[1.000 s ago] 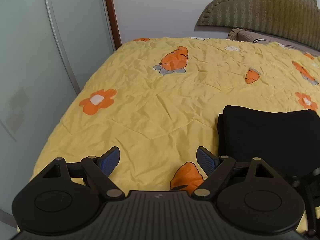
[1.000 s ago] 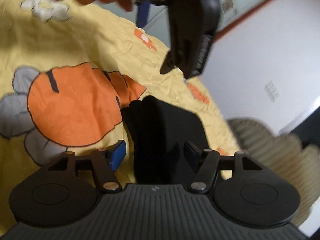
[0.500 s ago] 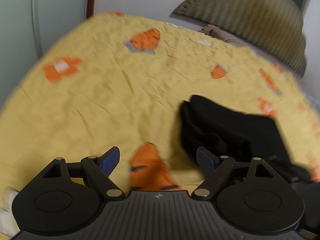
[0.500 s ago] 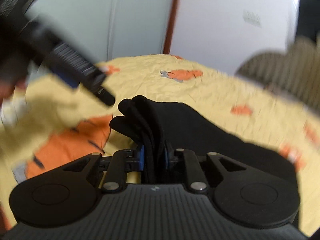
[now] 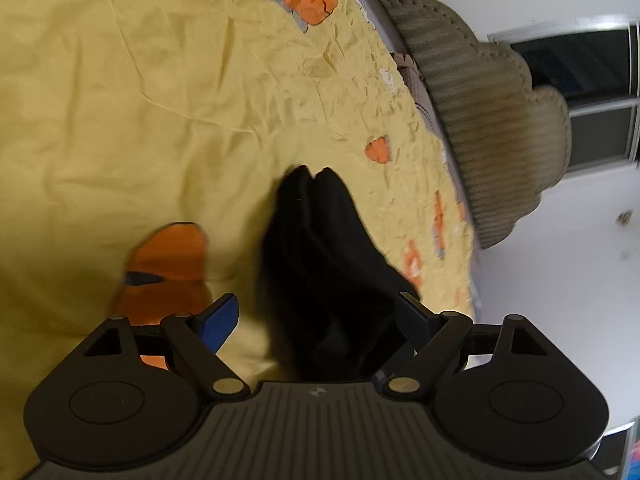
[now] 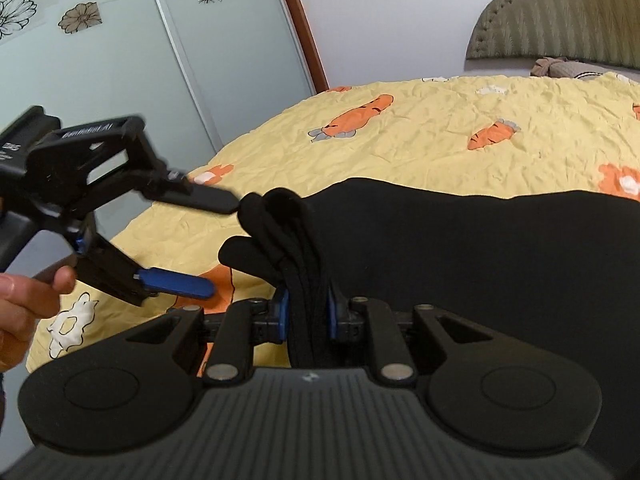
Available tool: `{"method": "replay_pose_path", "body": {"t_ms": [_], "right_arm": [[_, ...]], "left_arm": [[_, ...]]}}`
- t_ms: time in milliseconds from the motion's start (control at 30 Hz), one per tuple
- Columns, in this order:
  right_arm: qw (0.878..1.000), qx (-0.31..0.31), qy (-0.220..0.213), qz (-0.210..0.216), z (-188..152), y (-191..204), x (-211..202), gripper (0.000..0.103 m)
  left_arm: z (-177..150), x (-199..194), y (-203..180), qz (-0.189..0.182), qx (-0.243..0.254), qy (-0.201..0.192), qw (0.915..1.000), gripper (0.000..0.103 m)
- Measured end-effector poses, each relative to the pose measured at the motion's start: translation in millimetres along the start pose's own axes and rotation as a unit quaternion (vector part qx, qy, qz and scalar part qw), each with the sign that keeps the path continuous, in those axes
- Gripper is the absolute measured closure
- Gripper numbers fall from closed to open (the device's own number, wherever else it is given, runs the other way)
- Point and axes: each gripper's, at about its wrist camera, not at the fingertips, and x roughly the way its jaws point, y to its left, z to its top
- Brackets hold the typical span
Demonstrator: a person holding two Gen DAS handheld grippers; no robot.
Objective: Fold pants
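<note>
In the right wrist view, a person's hand [image 6: 16, 300] at the far left edge holds the left gripper [image 6: 218, 244], whose two fingers stand spread wide, one black finger above and one blue-padded finger below. Their tips reach toward the bunched end of the black pants [image 6: 460, 248], the upper tip just beside the rolled folds, with no pad pressing on the cloth. Behind the left gripper stands a pale glass door [image 6: 120, 60] with flower patterns, edged by a brown frame.

Toward the middle, the right gripper [image 6: 307, 314] is clenched on the pants: its blue pads [image 6: 282, 316] squeeze a thick stack of folded layers between them, near the bunched end. From there the pants stretch away to the right as a broad dark band over the yellow bedspread [image 6: 440, 136] printed with orange carrots. A ribbed olive headboard [image 6: 560, 12] rises at the upper right.

In the left wrist view, the left gripper [image 5: 320, 316] has its jaws released and wide, and the folded end of the pants [image 5: 320, 248] lies between them, nearer the right finger, running from the gripper's body out over the bedspread [image 5: 120, 100]. The headboard [image 5: 480, 100] curves along the right.
</note>
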Motion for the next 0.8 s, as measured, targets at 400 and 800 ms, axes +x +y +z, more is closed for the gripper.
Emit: {"method": "replay_pose_path", "body": {"t_ms": [400,800], "right_arm": [[0.993,-0.115,-0.007,-0.036,-5,28,0,0.087],[0.996,-0.082,-0.023,-0.038,-6,-6,-60,0.066]], "left_arm": [[6,41,-16,0.026,0.015,0.019,0.9994,0.038],[-14,41,-48,0.141,0.157,-0.017,0.9773,0.077]]}}
